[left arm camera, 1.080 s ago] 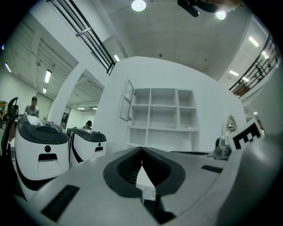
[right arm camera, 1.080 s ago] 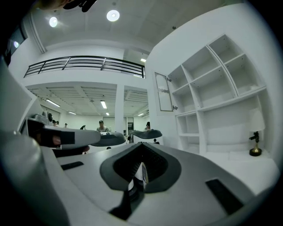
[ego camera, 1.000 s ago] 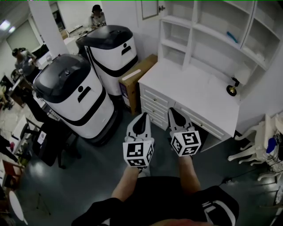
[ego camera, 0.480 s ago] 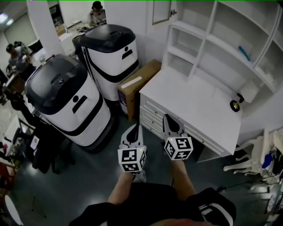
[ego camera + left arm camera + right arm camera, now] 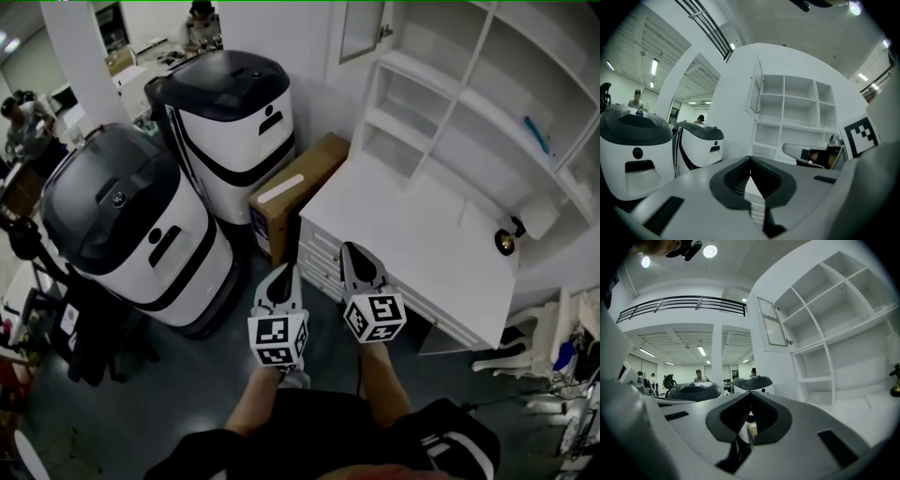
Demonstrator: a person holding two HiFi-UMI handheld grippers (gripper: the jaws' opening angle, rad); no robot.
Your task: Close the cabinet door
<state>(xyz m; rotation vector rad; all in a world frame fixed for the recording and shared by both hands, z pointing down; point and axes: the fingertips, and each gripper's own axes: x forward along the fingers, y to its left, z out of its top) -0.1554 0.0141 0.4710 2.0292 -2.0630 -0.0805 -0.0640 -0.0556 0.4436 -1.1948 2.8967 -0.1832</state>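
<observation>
The white cabinet door (image 5: 361,28) stands swung open at the upper left corner of the white shelf unit (image 5: 441,122) above the desk (image 5: 412,244). It also shows in the left gripper view as the cabinet door (image 5: 756,91) and in the right gripper view as the cabinet door (image 5: 772,329). My left gripper (image 5: 285,270) is shut and empty, held over the floor in front of the desk's drawers. My right gripper (image 5: 350,247) is beside it, shut and empty, with its tip at the desk's front edge. Both are far below the door.
Two large white robots with dark tops (image 5: 122,225) (image 5: 230,112) stand left of the desk. A cardboard box (image 5: 295,192) leans between them and the desk. A brass lamp (image 5: 509,242) sits on the desk, a white chair (image 5: 525,347) at right. People (image 5: 202,19) are far back.
Both grippers have moved forward together toward the desk, keeping side by side with jaws shut. The desk, the shelves and the open door now appear closer and further right.
</observation>
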